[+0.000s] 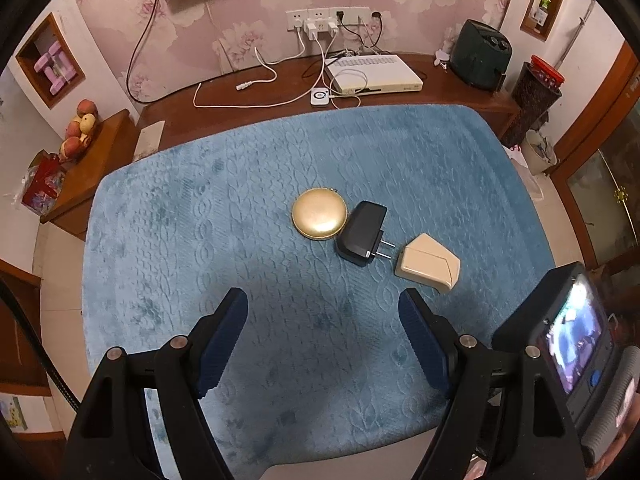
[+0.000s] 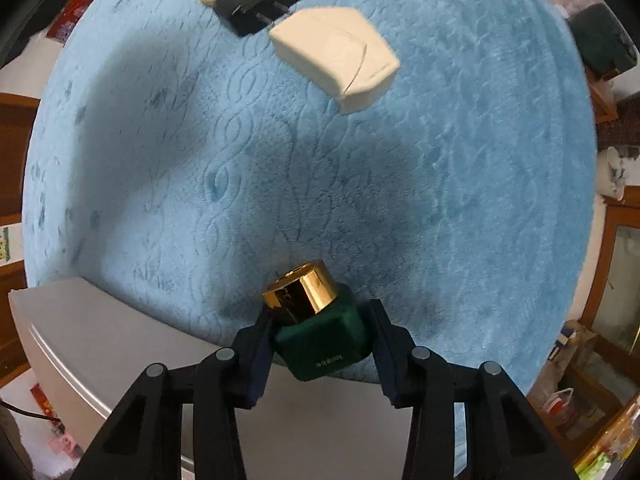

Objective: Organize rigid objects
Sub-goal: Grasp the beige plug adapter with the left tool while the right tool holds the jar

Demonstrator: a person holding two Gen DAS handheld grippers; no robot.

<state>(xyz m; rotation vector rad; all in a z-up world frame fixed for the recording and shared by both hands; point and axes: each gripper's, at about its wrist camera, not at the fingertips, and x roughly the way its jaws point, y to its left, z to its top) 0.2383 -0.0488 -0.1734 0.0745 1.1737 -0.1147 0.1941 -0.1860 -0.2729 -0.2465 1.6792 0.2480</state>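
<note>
One green jar (image 2: pixel 320 340) clamped in right tool (image 2: pixel 322 344)

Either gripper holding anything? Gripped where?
Right gripper clamps the green jar by its body sides, below the gold lid. Left gripper open, empty.

**Three objects in a row at the surface's middle**

The left gripper (image 1: pixel 322 316) hovers with jaws spread wide and nothing between them above the blue plush surface (image 1: pixel 180 220). Near the middle, a gold round compact (image 1: pixel 320 218) touches a black plug adapter (image 1: pixel 362 232), whose prongs point toward a beige box (image 1: pixel 428 266) just beside it.
</note>
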